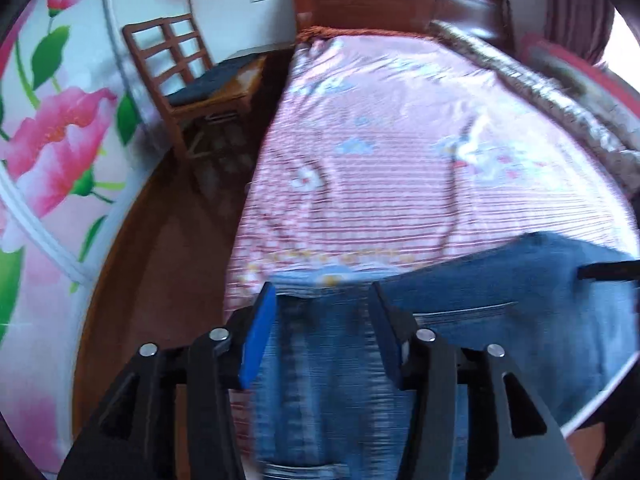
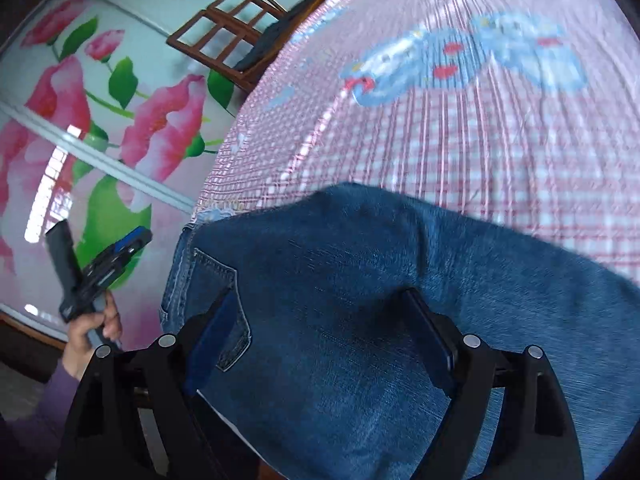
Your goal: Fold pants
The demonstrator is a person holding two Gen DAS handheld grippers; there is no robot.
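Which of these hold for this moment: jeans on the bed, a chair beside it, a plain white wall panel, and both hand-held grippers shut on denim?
1. The jeans lie on a pink checked bedsheet. True.
2. A wooden chair stands beside the bed. True.
3. The wall panel near the bed is plain white. False: it carries large pink flowers with green leaves.
4. The right hand-held gripper is clamped shut on the denim. False: its jaws stand wide apart above the jeans.
5. The left hand-held gripper grips the jeans. False: its jaws are apart, with denim showing between them but not pinched.
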